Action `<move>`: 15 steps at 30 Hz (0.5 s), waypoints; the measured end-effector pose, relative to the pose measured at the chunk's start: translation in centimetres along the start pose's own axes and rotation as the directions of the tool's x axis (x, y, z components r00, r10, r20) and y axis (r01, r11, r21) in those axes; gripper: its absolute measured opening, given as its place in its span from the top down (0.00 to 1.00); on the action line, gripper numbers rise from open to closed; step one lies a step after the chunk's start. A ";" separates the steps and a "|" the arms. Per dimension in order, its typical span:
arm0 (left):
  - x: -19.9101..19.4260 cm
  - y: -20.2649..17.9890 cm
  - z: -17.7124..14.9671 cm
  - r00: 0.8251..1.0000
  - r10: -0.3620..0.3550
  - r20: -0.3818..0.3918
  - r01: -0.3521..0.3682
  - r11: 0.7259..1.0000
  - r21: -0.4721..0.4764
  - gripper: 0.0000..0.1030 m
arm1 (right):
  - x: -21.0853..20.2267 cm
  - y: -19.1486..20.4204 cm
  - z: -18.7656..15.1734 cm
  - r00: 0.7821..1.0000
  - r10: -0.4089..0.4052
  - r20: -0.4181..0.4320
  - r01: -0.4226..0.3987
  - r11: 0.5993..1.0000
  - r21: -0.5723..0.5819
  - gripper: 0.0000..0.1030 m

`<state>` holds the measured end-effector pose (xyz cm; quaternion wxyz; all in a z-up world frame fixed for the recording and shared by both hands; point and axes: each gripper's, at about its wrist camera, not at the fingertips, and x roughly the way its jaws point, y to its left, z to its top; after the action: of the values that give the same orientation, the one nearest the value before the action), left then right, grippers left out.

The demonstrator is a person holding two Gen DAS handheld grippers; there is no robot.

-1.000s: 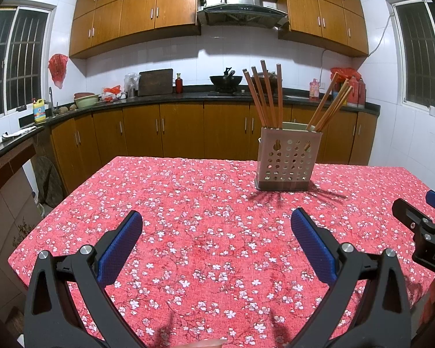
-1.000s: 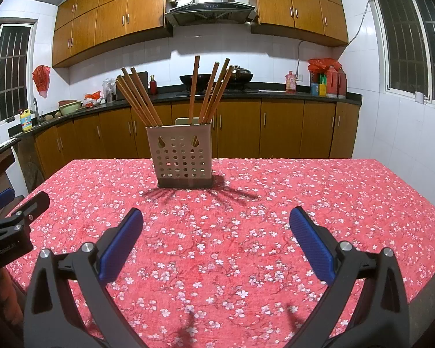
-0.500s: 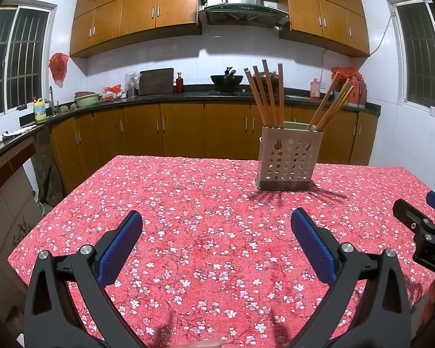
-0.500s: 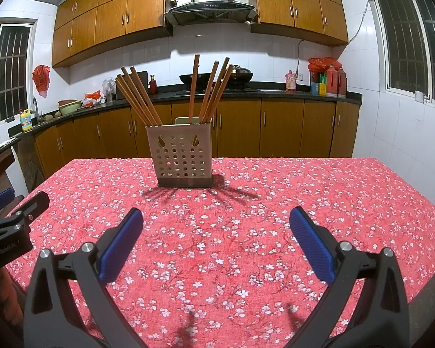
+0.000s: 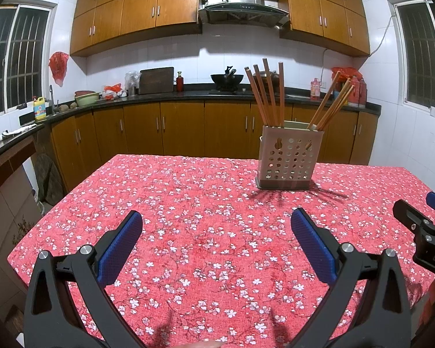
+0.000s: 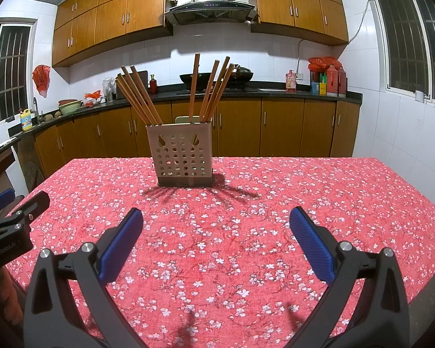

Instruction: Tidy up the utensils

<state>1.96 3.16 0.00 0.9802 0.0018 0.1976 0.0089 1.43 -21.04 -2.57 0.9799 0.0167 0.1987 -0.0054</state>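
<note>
A beige perforated utensil holder [image 5: 288, 158] [image 6: 183, 153] stands on the table's far half. Several wooden chopsticks [image 5: 266, 94] [image 6: 137, 97] stick up from its left part, and several more [image 5: 332, 104] [image 6: 214, 88] lean from its right part. My left gripper [image 5: 216, 242] is open and empty, low over the near table, left of the holder. My right gripper [image 6: 216, 239] is open and empty, in front of the holder. Each gripper shows at the edge of the other's view [image 5: 420, 226] [image 6: 11, 217].
The table has a red floral cloth [image 5: 206, 203] [image 6: 290, 191]. Behind it runs a kitchen counter [image 5: 159, 95] with wooden cabinets, a wok [image 5: 227, 78], bottles [image 6: 291, 81] and a sink at the left. White tiled walls and windows flank both sides.
Both grippers stay open and nearly still. The left view has drifted slightly, so the holder sits a little further right in it.
</note>
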 end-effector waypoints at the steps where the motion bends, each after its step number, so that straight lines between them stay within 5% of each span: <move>1: 0.0 0.0 -0.1 1.000 0.002 0.000 -0.002 1.000 -0.001 0.02 | 0.0 0.0 0.0 1.000 0.000 0.000 0.000 1.000 0.000 0.04; 15: -0.1 0.2 0.0 1.000 0.007 -0.001 -0.007 1.000 -0.007 0.02 | 0.1 0.0 -0.1 1.000 0.001 -0.001 -0.001 1.000 0.003 0.04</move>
<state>1.86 3.31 0.04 0.9801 -0.0010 0.1982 0.0128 1.43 -21.08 -2.70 0.9798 0.0182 0.1992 -0.0054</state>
